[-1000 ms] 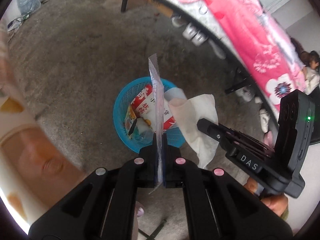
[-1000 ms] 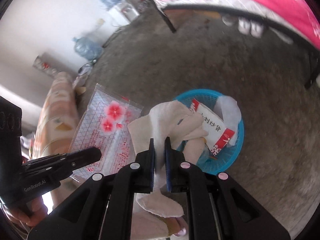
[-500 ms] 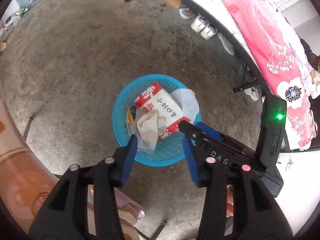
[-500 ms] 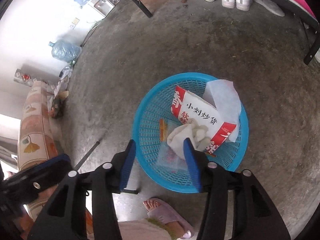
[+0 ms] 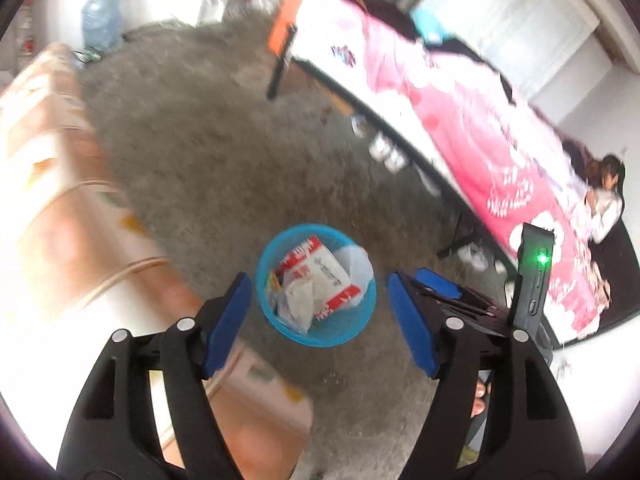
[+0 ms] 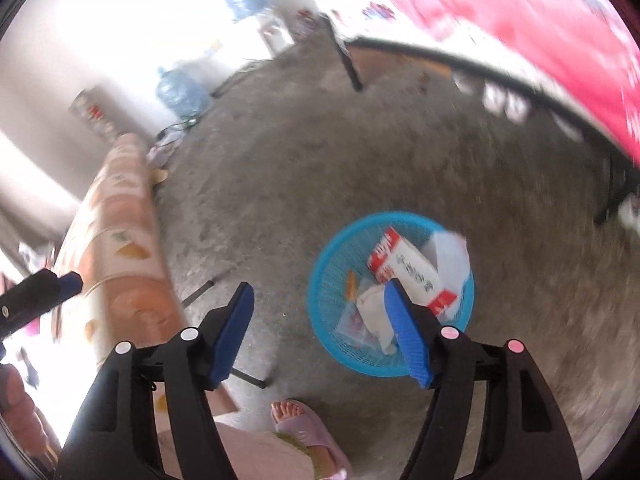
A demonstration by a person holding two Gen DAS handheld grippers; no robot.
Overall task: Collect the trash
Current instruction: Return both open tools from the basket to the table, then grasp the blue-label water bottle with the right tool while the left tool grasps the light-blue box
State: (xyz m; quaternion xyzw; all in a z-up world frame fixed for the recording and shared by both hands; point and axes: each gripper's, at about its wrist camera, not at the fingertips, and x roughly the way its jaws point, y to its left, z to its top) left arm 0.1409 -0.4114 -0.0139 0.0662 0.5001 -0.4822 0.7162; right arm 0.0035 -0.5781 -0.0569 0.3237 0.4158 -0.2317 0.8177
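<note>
From our left wrist, our left gripper (image 5: pixel 318 322) is opening with nothing between its jaws, above the round blue mesh plastic basket (image 5: pixel 280 326) holding a red-and-white carton (image 5: pixel 320 268) and crumpled white tissue (image 5: pixel 300 300) on the grey concrete floor (image 5: pixel 224 168); from our right wrist, our right gripper (image 6: pixel 320 330) is likewise opening empty, the basket (image 6: pixel 332 280) at its right finger.

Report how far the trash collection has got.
Done: the blue basket on the floor holds a red-and-white carton, a crumpled tissue and a clear wrapper.
In hand: nothing. The left hand-held gripper and right hand-held gripper are both opening with nothing between their jaws.
Left: no more loose trash can be made out in these blurred views, so I cannot say.
</note>
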